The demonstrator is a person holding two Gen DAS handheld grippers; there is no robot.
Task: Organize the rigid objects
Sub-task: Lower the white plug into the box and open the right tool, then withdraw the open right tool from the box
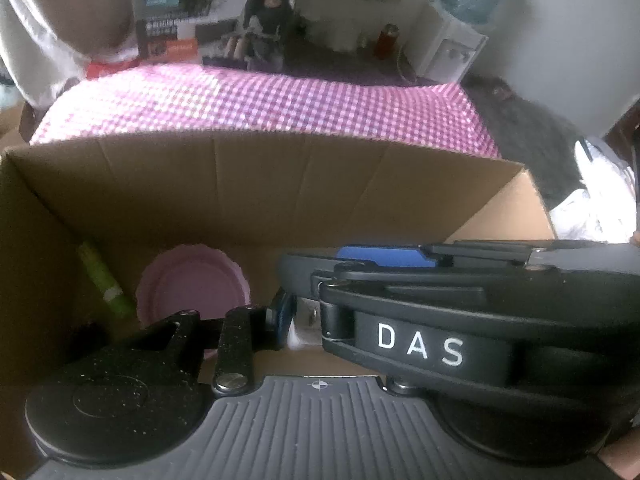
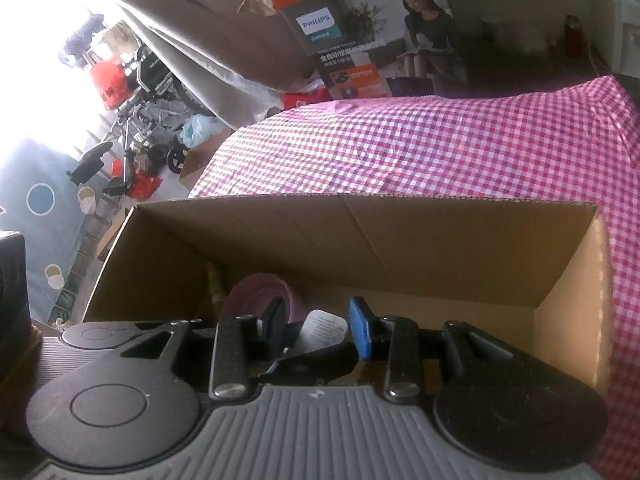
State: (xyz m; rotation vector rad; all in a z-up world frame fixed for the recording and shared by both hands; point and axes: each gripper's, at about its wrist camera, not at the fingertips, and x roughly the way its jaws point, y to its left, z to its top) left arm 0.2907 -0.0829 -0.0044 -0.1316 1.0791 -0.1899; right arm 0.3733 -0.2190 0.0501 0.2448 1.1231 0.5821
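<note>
An open cardboard box [image 1: 260,152] [image 2: 400,204] sits on a checked cloth. Inside it at the left lie a pink bowl [image 1: 192,284] [image 2: 260,292] and a green tube [image 1: 104,280] [image 2: 216,280]. Low in the box, my right gripper [image 2: 320,326] is shut on a white labelled container [image 2: 324,328], which sits between the black and blue pads. In the left wrist view the right gripper's body [image 1: 420,348] crosses over and hides one finger of my left gripper [image 1: 308,320]. Its blue pad [image 1: 282,316] rests against the white container [image 1: 306,326].
The pink gingham cloth [image 2: 440,140] covers the surface behind the box. A printed appliance carton [image 2: 360,40] stands at the back, with a water dispenser [image 1: 460,40] to its right. A dark grey heap [image 1: 532,140] lies to the right, and folded wheelchairs [image 2: 148,92] stand far left.
</note>
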